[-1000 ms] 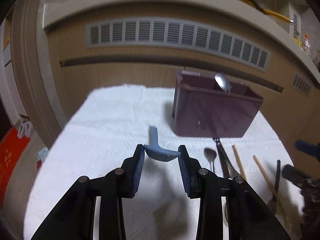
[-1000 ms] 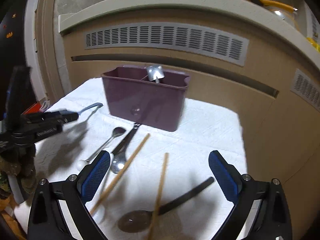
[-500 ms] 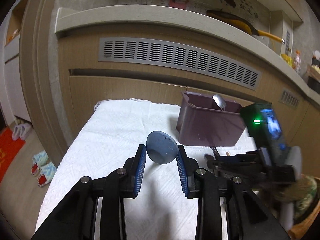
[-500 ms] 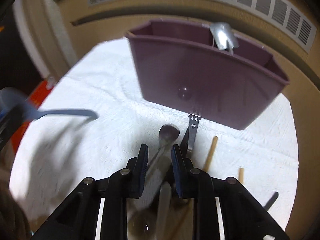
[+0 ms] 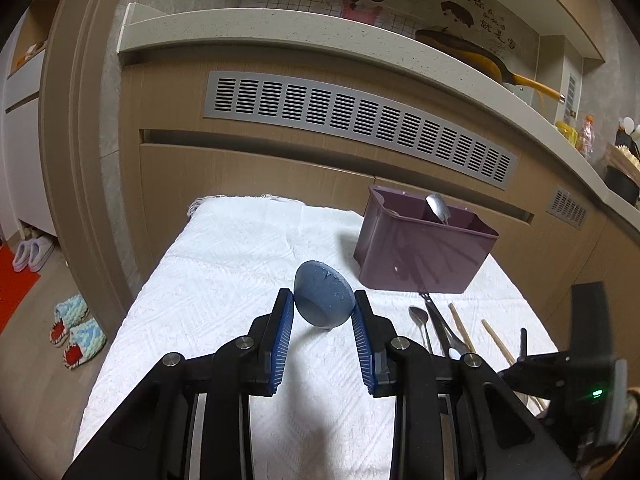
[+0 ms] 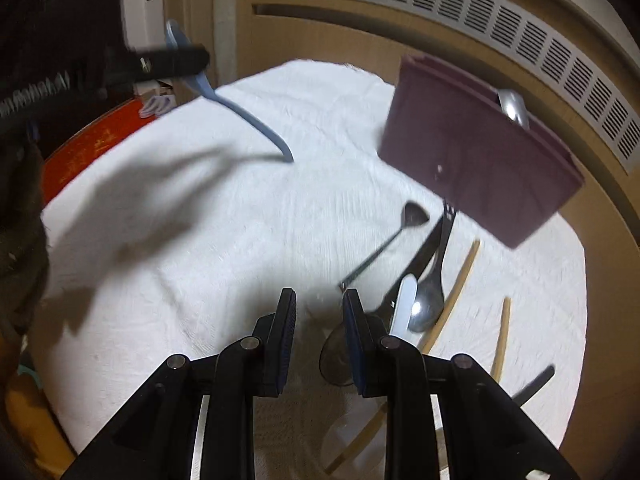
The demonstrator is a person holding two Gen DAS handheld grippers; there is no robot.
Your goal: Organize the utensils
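Note:
My left gripper is shut on the bowl of a blue spoon and holds it above the white cloth. In the right wrist view the blue spoon's handle slants down toward the cloth. A purple caddy stands at the back right with a metal spoon in it. My right gripper points down at the cloth, its jaws a narrow gap apart with nothing between them. A small spoon, a black-handled utensil, another spoon and two chopsticks lie just right of it.
A dark spoon bowl lies partly hidden behind my right finger. A wooden cabinet front with a grey vent rises behind the cloth. Slippers and a red mat lie on the floor at left.
The left gripper rolled the blue spoon so its bowl faces the camera and drew back from the caddy. The right gripper's jaws closed from wide to narrow; it dropped toward the utensils.

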